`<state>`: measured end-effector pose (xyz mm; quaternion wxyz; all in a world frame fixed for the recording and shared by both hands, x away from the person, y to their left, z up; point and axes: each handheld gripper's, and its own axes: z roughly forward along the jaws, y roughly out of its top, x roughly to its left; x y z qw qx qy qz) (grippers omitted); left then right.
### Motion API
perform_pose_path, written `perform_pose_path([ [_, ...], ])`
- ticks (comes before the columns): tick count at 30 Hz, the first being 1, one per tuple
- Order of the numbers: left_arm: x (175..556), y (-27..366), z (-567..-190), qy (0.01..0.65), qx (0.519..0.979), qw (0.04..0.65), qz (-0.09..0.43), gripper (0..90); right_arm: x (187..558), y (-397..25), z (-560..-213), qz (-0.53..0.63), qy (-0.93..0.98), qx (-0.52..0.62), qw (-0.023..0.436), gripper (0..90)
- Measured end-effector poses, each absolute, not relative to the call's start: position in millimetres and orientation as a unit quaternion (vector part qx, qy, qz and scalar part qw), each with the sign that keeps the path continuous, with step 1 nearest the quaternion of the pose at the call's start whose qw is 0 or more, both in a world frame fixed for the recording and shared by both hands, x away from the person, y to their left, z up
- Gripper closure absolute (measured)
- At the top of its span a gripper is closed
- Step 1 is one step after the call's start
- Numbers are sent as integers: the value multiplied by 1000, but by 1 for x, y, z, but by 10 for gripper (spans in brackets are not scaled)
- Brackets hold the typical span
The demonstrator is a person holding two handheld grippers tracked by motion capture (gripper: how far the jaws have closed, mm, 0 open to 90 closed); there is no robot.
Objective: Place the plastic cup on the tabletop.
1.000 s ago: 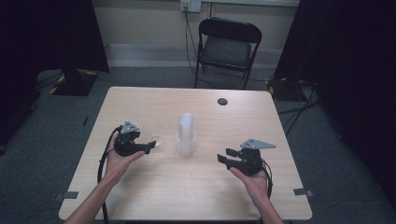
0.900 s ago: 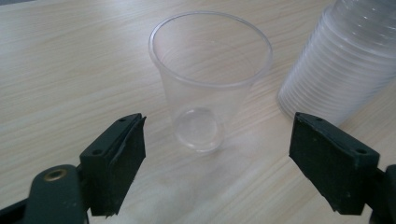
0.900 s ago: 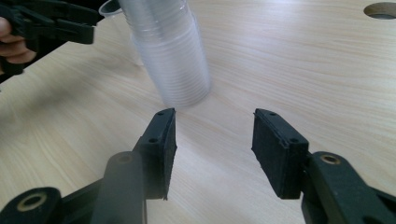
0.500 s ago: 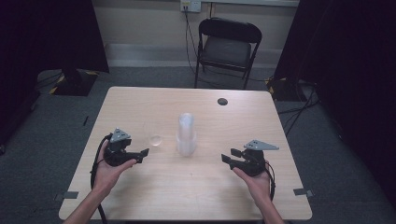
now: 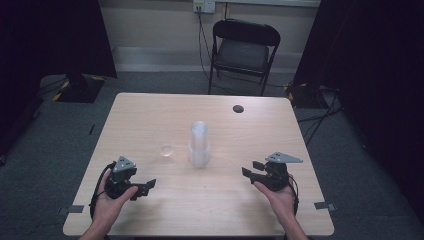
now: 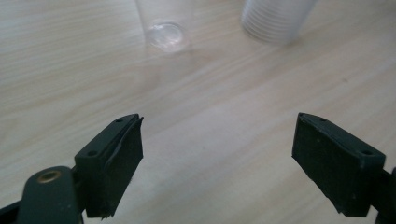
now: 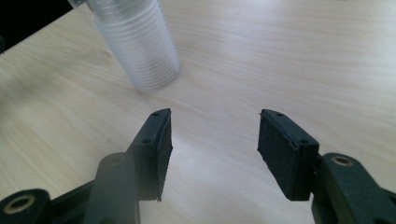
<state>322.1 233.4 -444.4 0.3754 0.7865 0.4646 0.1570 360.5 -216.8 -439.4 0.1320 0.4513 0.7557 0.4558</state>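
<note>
Cups are standing mid-table: single clear plastic cup (image 5: 166, 148) just left of the tall clear stack (image 5: 199, 145). We are holding our left gripper (image 5: 145, 186) and right gripper (image 5: 250, 169) released near the front edge; the left sits nearer the single cup, straight ahead.

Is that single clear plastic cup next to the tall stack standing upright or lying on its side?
Upright. The single clear plastic cup stands on its round base on the wooden table, apart from the stack of clear cups.
</note>
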Motion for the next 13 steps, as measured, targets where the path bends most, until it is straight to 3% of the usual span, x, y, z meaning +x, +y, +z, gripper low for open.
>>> perform_pose_path([
  [13,311,233,-463,460,794,369,148,165,365,-237,-468,402,754,487,183,275],
])
